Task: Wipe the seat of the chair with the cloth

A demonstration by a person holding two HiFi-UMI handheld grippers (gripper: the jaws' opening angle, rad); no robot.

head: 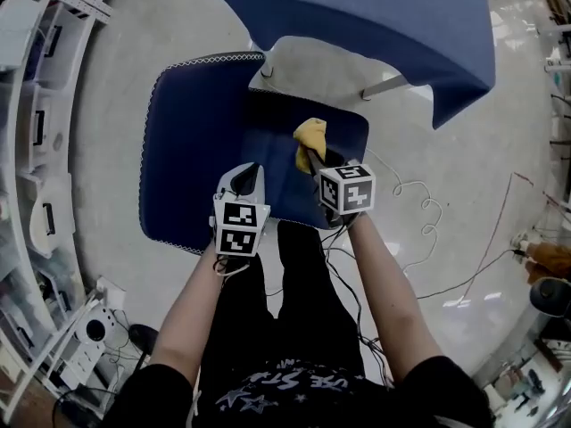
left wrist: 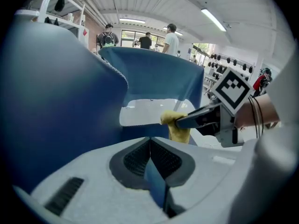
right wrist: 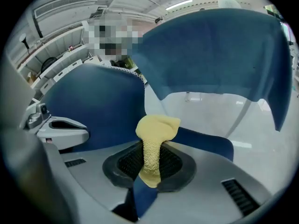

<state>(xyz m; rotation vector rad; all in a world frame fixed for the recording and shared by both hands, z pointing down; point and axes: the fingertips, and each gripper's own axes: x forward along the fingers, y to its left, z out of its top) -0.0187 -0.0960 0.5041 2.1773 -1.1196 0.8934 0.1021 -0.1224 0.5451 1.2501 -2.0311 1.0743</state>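
The blue chair stands in front of me, with its dark seat (head: 277, 163) low in the middle and its backrest (head: 384, 25) above. A yellow cloth (head: 310, 139) hangs bunched over the seat, and my right gripper (head: 309, 160) is shut on it. In the right gripper view the cloth (right wrist: 156, 129) sticks up from between the jaws. My left gripper (head: 252, 173) hovers over the seat's left part, jaws shut with nothing seen in them. The left gripper view shows the cloth (left wrist: 178, 126) held by the right gripper (left wrist: 187, 121) just ahead.
A blue panel with a white stitched edge (head: 174, 150) spreads left of the seat. Cables (head: 419, 205) trail over the floor on the right. White shelving (head: 40, 141) lines the left side. Several people (left wrist: 171, 39) stand far off.
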